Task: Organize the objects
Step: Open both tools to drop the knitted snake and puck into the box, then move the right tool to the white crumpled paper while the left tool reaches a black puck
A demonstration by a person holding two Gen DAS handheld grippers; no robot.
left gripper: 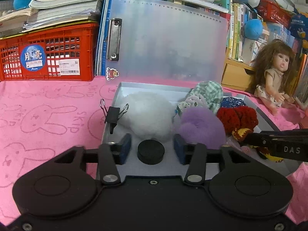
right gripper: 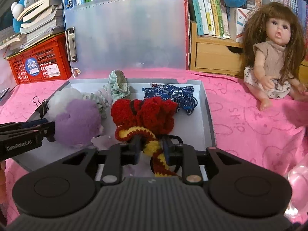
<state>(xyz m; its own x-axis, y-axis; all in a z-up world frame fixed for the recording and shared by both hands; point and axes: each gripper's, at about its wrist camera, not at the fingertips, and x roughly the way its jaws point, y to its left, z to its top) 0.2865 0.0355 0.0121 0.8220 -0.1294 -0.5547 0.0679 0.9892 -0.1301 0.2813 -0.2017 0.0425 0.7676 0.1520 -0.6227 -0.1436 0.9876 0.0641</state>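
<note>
An open grey box [left gripper: 146,88] [right gripper: 207,104] lies on the pink towel, its frosted lid [left gripper: 165,44] standing up behind. Inside are a white pompom [left gripper: 148,113], a purple pompom [left gripper: 202,127] [right gripper: 77,121], a green checked scrunchie [left gripper: 207,94] [right gripper: 118,84], a blue patterned pouch [right gripper: 173,96] and a red crochet piece [left gripper: 237,117] [right gripper: 146,113] with a yellow-red striped tail [right gripper: 154,146]. My left gripper [left gripper: 151,148] is open over a black round disc [left gripper: 151,152] in the box. My right gripper [right gripper: 152,148] is shut on the striped tail.
A black binder clip [left gripper: 112,112] sits on the box's left wall. A red crate [left gripper: 48,53] with stacked books stands at back left, and a doll [right gripper: 275,52] sits on the towel at right, in front of a wooden drawer [right gripper: 213,57] and bookshelf.
</note>
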